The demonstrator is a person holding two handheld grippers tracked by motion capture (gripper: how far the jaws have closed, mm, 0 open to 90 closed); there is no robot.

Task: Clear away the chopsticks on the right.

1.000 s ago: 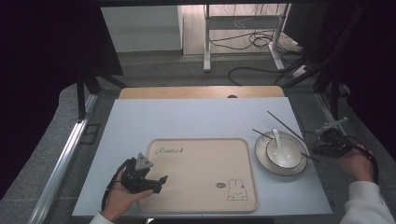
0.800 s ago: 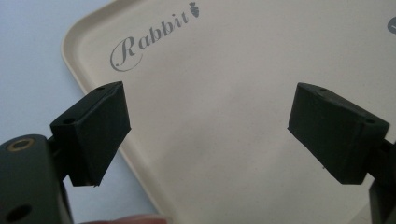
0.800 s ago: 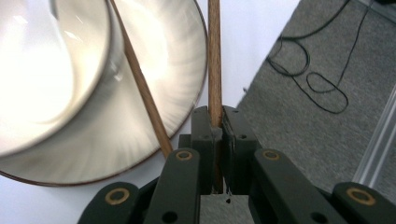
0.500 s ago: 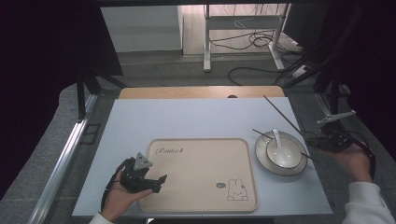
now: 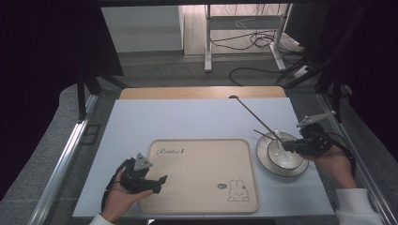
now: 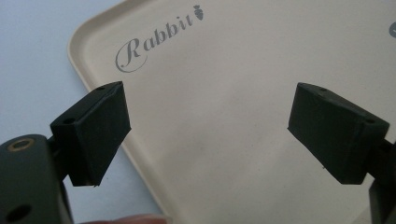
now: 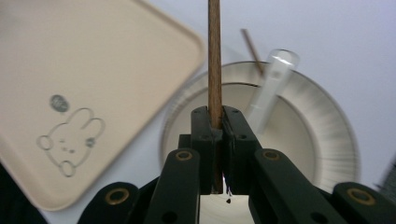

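From the high view, the desk [image 5: 197,117] has plenty of bare pale blue surface along its far half and down the left edge; a strip of bare wood shows at the far rim.

My left tool [image 5: 149,180] sits at the near left, its tips just over the left edge of the tray [image 5: 202,159]. In the left gripper view its jaws stand wide apart with nothing between them, and I can see the flat black blocks of the pads [image 6: 95,130] hanging over the tray's rounded corner. That view also lets me read the grey "Rabbit" lettering [image 6: 159,35], which is tiny from above.

The tray is a smooth, matte beige rectangle with rounded corners and a low raised rim. A line-drawn bunny [image 5: 238,191] sits near its right front corner. Its near edge lies close to the desk's near edge.

Just right of the tray, apart from it, is a round pale plate [image 5: 265,161] with a bowl [image 5: 284,157] on it and a white spoon [image 5: 278,139] leaning inside.

My right tool [image 5: 291,146] is over the bowl, clenched on a thin brown wooden chopstick [image 5: 256,117] that slants up and away to the far left. The right gripper view shows the stick [image 7: 214,60] pinched between the jaws, and a second chopstick [image 7: 252,44] beyond the spoon [image 7: 271,91], resting at the plate's far rim
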